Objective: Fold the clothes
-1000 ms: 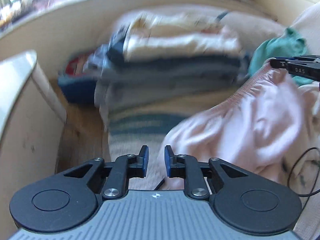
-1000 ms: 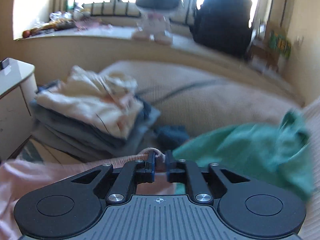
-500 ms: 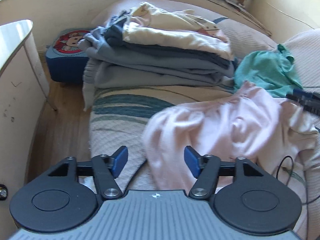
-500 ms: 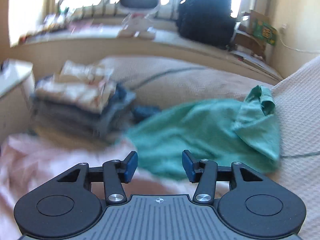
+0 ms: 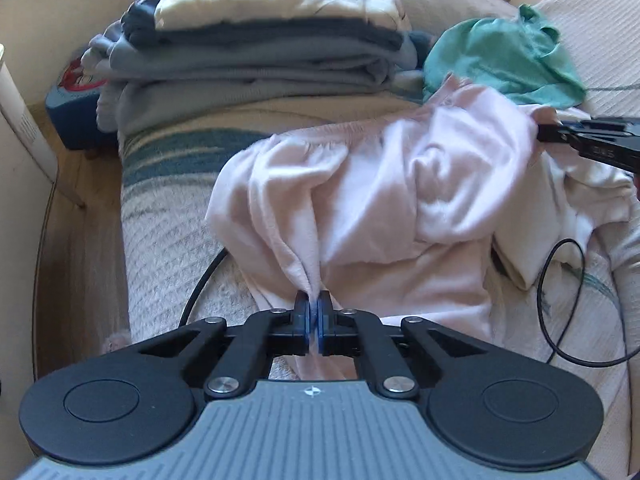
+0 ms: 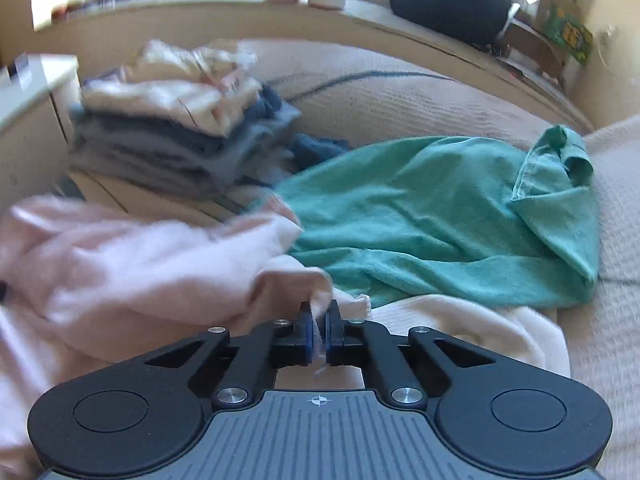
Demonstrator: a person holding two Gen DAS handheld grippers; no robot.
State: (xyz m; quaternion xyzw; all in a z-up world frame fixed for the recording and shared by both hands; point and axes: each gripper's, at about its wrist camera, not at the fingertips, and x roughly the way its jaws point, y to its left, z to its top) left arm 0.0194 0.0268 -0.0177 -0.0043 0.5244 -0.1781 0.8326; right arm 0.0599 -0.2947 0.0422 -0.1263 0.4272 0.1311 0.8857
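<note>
Both tongs, left point(image 5: 313, 316) and right point(image 6: 319, 330), have just closed pinching the pink garment point(image 5: 384, 200); thin bunched folds may slip free when lifted.

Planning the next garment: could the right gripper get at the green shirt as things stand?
Probably not yet: the right gripper is shut on the pink garment. The green shirt lies uncovered just ahead, so once it lets go, likely yes.

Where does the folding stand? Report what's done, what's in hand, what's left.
Done: a stack of folded clothes sits at the far end of the bed. In hand: the pink garment, still crumpled; the left gripper and right gripper have just closed on its fabric. Left: folding it, then the green shirt lying loose beyond it, and a white piece under the pink one.
</note>
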